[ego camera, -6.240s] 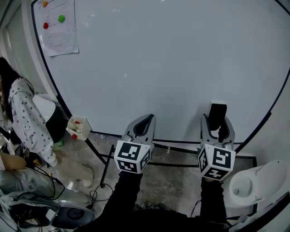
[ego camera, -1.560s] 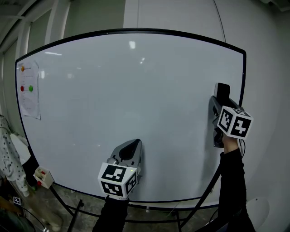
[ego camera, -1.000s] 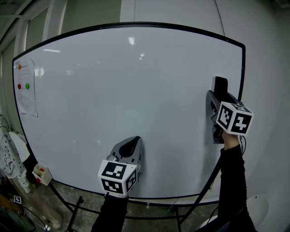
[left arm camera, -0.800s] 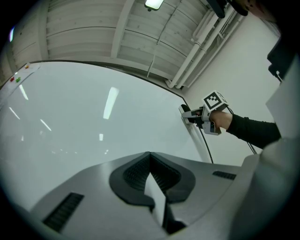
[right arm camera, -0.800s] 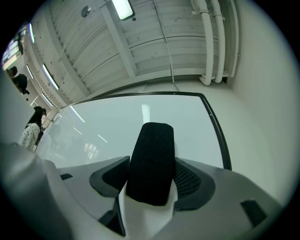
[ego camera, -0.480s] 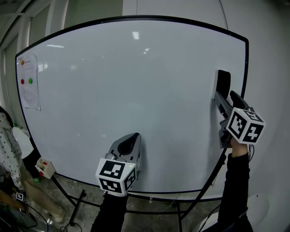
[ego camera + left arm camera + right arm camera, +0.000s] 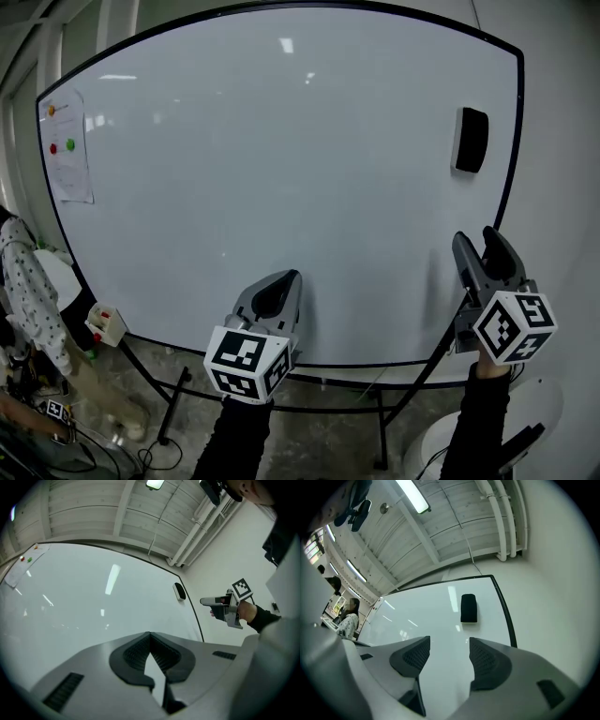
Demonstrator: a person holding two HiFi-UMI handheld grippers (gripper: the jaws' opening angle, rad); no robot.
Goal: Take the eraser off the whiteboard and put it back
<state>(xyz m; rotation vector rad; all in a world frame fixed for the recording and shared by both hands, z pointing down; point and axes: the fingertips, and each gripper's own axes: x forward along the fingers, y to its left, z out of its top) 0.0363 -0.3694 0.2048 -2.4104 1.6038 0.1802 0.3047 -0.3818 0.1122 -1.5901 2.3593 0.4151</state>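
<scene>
**A:** ok so where's the eraser (image 7: 470,140) sitting?

**B:** It's stuck on the whiteboard (image 7: 281,169), high up near its right edge and standing on end. Nothing's touching it.

**A:** and the claws?

**B:** The right gripper (image 7: 476,240) is by the whiteboard's lower right corner, well below the eraser. Its jaws are spread wide with only bare board showing between them. The left gripper (image 7: 286,281) is in front of the whiteboard's bottom edge, roughly mid-width, with its jaws pressed together and nothing pinched.

**A:** anything else up there?

**B:** Just a paper sheet (image 7: 70,145) with coloured dots at the whiteboard's left edge.
</scene>
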